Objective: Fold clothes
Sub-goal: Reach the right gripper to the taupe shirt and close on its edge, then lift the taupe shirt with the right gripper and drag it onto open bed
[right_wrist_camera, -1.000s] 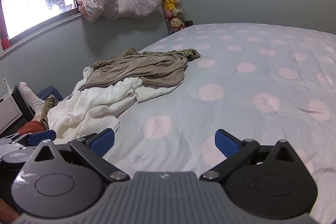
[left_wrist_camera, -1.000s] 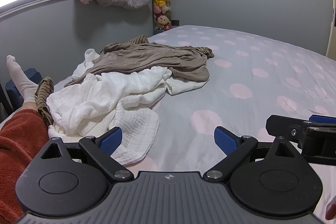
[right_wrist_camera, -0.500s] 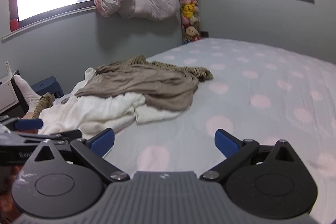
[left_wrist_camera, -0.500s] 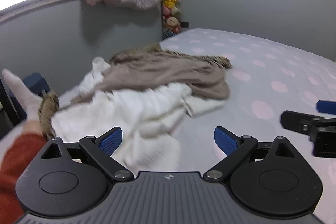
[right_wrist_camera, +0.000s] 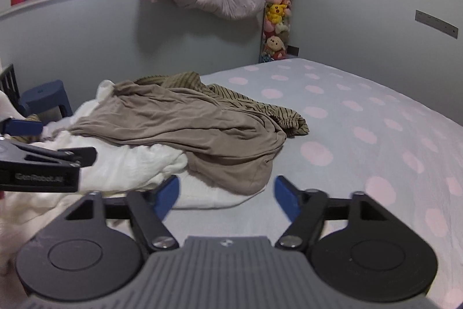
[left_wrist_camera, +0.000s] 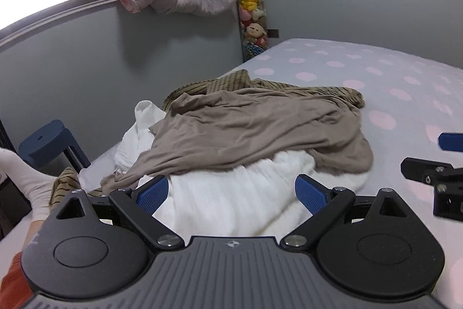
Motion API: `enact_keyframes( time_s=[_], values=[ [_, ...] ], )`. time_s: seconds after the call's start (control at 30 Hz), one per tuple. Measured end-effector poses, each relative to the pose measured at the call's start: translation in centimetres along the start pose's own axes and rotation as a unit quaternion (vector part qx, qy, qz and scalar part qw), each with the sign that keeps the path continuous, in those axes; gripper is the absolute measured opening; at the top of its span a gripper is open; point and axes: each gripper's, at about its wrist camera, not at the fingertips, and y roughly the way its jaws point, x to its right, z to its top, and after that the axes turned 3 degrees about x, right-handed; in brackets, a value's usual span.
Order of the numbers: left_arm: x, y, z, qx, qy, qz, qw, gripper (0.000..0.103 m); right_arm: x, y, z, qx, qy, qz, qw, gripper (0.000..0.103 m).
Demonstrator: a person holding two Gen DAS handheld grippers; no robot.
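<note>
A pile of clothes lies at the bed's left side. On top is a taupe garment (left_wrist_camera: 254,129) (right_wrist_camera: 196,129); under it a white textured cloth (left_wrist_camera: 231,193) (right_wrist_camera: 127,164), and behind it an olive striped piece (left_wrist_camera: 220,80) (right_wrist_camera: 260,103). My left gripper (left_wrist_camera: 231,191) is open, its blue pads over the white cloth with nothing between them. My right gripper (right_wrist_camera: 225,193) is open too, just short of the taupe garment's near hem. Each gripper shows at the edge of the other's view.
The bed (right_wrist_camera: 361,135) has a grey sheet with pink dots, bare to the right. A blue stool (left_wrist_camera: 49,138) stands by the left wall. A person's socked foot (left_wrist_camera: 26,178) and orange sleeve (left_wrist_camera: 11,280) are at lower left. A tube of plush toys (right_wrist_camera: 275,7) stands in the corner.
Both grippers have moved forward and left toward the pile, which now fills more of each view. Jaws stayed open; the clothes have not moved.
</note>
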Motion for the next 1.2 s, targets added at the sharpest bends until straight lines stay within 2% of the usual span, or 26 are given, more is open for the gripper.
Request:
enact_keyframes(
  time_s=[0.03,0.4,0.63,0.67,0.7,0.77,0.8,0.87,0.97,1.2],
  values=[
    [-0.3,0.6,-0.2,0.000,-0.006,0.003,1.0000,0.096,0.0,1.0,0.1,-0.005,-0.005,0.000,1.000,0.060],
    [-1.4,5.2,-1.7,-0.048,-0.032,0.012,0.9983,0.094,-1.0,11.4,0.9,-0.046,-0.063,0.020,0.997,0.056],
    [-1.1,6.4,-2.5,-0.066,-0.031,0.014,0.9973,0.094,-2.9,16.0,1.1,-0.054,-0.130,-0.001,0.990,0.046],
    [-1.1,6.4,-2.5,-0.065,-0.030,0.014,0.9973,0.094,-3.0,16.5,1.1,-0.055,-0.137,-0.004,0.989,0.043],
    [-1.0,6.4,-2.5,-0.065,-0.029,0.013,0.9974,0.094,-3.1,16.8,1.2,-0.050,-0.138,-0.004,0.989,0.036],
    [-1.0,6.2,-2.5,-0.062,-0.030,0.011,0.9976,0.094,-3.3,16.9,1.7,-0.047,-0.141,0.006,0.989,0.013],
    [-1.1,6.1,-2.4,-0.061,-0.032,0.008,0.9976,0.094,-3.4,16.8,1.9,-0.045,-0.143,0.007,0.989,0.013],
    [-1.1,5.5,-2.5,-0.056,-0.035,0.003,0.9978,0.094,-3.7,16.2,2.4,-0.030,-0.155,-0.014,0.987,0.005],
    [-1.0,3.9,-2.6,-0.043,-0.034,-0.006,0.9985,0.092,-3.8,13.8,3.5,0.017,-0.154,-0.042,0.987,0.004],
    [-0.7,0.1,-2.9,-0.014,-0.033,-0.028,0.9990,0.092,-4.6,4.4,5.7,0.117,-0.177,-0.064,0.975,0.003]
  ],
)
